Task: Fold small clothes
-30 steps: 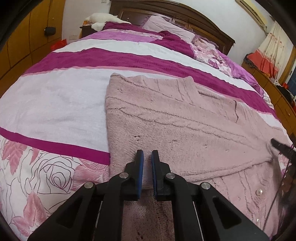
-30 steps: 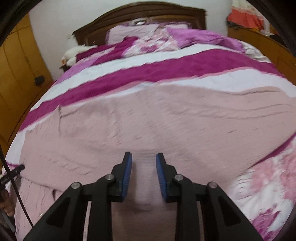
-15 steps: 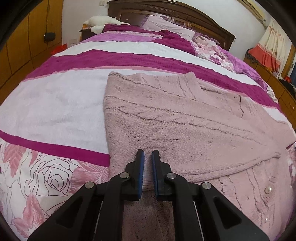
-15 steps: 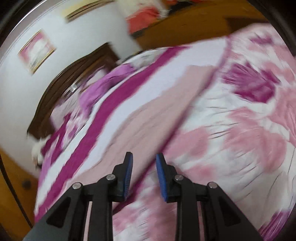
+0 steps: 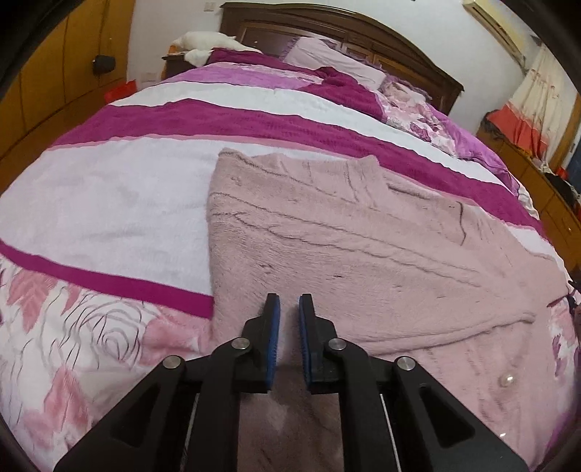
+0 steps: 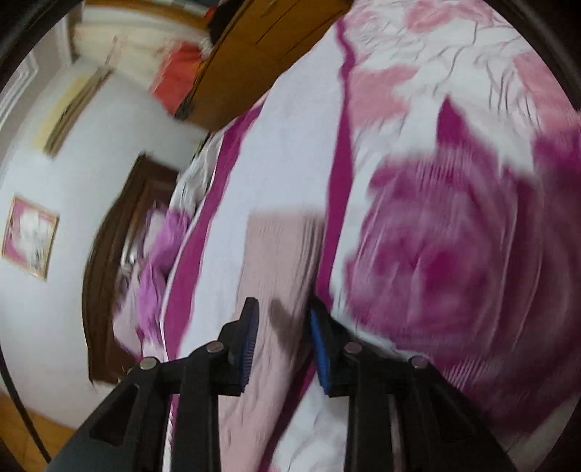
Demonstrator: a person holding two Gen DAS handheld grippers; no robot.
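A pale pink knit cardigan (image 5: pixel 348 254) with pearl buttons lies flat on the bed, one sleeve folded across its body. My left gripper (image 5: pixel 289 308) hovers low over the cardigan's near left part, jaws a small gap apart and empty. My right gripper (image 6: pixel 283 316) is open and empty, rolled sideways over a stretched-out part of the cardigan (image 6: pixel 279 254), perhaps a sleeve. The right wrist view is blurred.
The bed has a magenta, white and pink floral cover (image 5: pixel 109 203). Pillows (image 5: pixel 334 61) and a dark wooden headboard (image 5: pixel 326 25) are at the far end. Wooden wardrobes (image 5: pixel 43 72) stand left, a low cabinet (image 5: pixel 537 170) right.
My right gripper has swung away from the cardigan's middle toward its right end and rolled sideways. My left gripper has stayed in place and opened slightly.
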